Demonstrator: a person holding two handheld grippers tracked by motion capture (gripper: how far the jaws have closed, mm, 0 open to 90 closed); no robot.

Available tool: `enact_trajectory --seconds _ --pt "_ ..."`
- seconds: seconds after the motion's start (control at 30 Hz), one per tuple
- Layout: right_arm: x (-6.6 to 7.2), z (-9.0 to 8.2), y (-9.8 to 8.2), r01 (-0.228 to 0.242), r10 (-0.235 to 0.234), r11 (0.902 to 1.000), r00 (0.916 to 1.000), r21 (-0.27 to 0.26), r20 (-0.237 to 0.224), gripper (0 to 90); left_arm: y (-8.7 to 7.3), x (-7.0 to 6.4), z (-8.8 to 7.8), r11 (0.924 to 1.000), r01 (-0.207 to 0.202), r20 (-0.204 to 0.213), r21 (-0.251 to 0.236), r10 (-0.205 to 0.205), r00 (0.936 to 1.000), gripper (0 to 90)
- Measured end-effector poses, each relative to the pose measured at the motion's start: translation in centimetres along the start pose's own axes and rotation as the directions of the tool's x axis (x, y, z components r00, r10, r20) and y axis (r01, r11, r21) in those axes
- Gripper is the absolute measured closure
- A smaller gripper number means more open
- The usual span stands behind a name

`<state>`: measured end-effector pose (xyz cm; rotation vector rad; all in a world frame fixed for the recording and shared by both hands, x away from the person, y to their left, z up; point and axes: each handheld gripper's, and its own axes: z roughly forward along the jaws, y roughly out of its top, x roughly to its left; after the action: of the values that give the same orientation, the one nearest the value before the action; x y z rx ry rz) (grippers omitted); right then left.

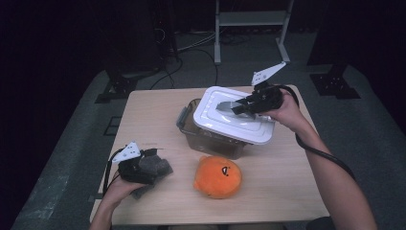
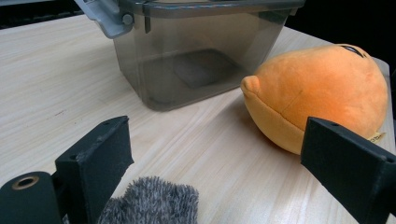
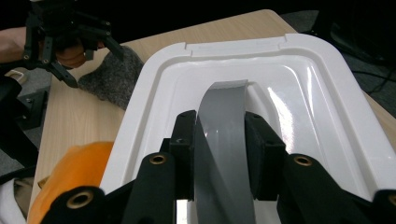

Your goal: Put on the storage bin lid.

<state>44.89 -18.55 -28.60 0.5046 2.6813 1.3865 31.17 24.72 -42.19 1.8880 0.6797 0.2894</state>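
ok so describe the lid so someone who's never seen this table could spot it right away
Start at the wooden table and find the smoky clear box near its far middle. The lid sits tilted over that box, its grey handle pinched by the right gripper. It is the only white, glossy, rounded-rectangle thing there, unlike the orange plush and the grey furry cloth.

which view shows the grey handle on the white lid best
The right gripper view: the grey handle arches up from the white lid, close and sharp, pinched by the right gripper. The high view shows it small, partly behind that gripper. The left gripper view gives just the clear box below.
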Motion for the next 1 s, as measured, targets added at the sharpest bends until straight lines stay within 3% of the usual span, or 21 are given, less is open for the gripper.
enact_trajectory --seconds 0.27,1.0 --pt "0.3 -3.0 -1.6 -0.026 0.027 0.9994 0.9992 -0.022 0.03 66.5 -0.1 0.0 -0.2 1.0 -0.002 -0.007 -0.001 0.002 1.0 8.3" --pt "2.1 -8.3 -7.1 -0.083 0.086 0.9959 0.9913 -0.036 0.099 66.5 -0.3 -0.1 -0.3 1.0 0.003 -0.029 -0.003 -0.003 0.9996 8.2"
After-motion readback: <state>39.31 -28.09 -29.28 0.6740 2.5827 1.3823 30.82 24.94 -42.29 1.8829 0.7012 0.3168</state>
